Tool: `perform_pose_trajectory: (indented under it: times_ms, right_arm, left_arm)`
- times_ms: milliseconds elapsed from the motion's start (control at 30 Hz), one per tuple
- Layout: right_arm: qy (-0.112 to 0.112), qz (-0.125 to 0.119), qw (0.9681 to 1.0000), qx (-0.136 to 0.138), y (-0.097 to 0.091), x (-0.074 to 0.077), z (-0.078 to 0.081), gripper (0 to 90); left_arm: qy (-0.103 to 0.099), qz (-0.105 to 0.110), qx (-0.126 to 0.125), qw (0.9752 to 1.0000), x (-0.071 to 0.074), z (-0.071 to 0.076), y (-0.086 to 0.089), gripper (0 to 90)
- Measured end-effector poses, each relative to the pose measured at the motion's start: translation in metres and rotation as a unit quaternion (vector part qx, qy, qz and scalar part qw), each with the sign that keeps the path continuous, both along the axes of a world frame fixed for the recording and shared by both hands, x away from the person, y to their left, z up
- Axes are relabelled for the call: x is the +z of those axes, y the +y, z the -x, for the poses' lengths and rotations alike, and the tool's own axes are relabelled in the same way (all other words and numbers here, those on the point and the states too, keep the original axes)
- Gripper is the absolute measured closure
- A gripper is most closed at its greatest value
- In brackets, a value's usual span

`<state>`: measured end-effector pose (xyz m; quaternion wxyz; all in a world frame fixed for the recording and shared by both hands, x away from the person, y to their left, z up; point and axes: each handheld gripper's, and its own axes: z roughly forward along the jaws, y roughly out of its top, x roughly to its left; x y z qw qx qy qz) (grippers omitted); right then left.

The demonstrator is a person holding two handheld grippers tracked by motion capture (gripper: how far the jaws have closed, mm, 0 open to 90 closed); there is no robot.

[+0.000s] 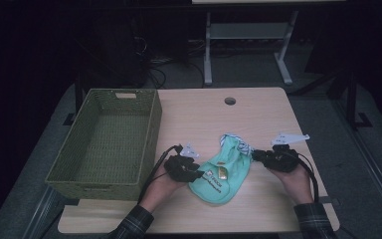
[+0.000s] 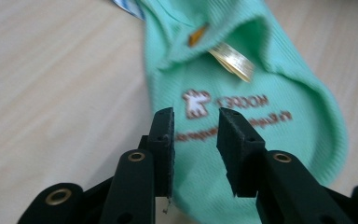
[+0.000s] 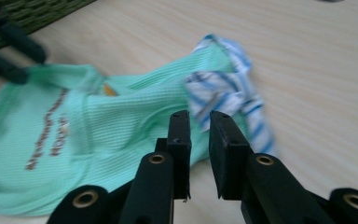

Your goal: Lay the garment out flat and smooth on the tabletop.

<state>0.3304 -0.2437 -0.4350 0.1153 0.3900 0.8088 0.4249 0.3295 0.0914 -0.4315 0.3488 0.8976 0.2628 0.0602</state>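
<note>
Mint-green ribbed garment [image 1: 220, 174] with blue-striped trim, lying crumpled just right of the green basket [image 1: 107, 142]. At its left edge, left gripper [image 1: 197, 174] slightly parted, released. At its right edge, right gripper [image 1: 255, 155] narrowly parted, gripping nothing.

Garment [image 1: 221, 174] flat on table [image 1: 258, 112], between left gripper [image 1: 197, 174] and right gripper [image 1: 255, 155]; basket [image 1: 149, 130] left of garment

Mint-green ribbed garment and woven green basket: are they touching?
Apart. The high view shows bare wooden table between the mint-green ribbed garment and the woven green basket.
</note>
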Motion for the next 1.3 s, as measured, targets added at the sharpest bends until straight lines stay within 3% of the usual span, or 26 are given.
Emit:
perform_pose_trajectory:
  times_ms: [267,333,633,833,1300]
  right_arm:
    - [0.03,0.008,0.9988,0.037,0.027,-0.014,0.02,83.2]
    - [0.024,0.007,0.9988,0.041,0.029,-0.016,0.022,83.8]
    - [0.048,0.013,0.9961,0.073,0.046,-0.027,0.027,89.3]
    - [0.059,0.043,0.9941,0.08,0.052,-0.034,0.027,89.7]
    - [0.06,0.041,0.9938,0.084,0.052,-0.035,0.026,89.7]
  left_arm:
    - [-0.015,0.007,0.004,0.9999,0.007,-0.016,-0.007,62.1]
    - [-0.017,0.007,0.002,0.9998,0.007,-0.017,-0.008,61.8]
    - [-0.017,0.005,-0.003,0.9998,0.003,-0.021,-0.015,59.7]
    - [-0.016,0.004,-0.009,0.9998,0.002,-0.028,-0.023,60.7]
    - [-0.023,0.004,-0.021,0.9995,-0.003,-0.05,-0.054,69.8]
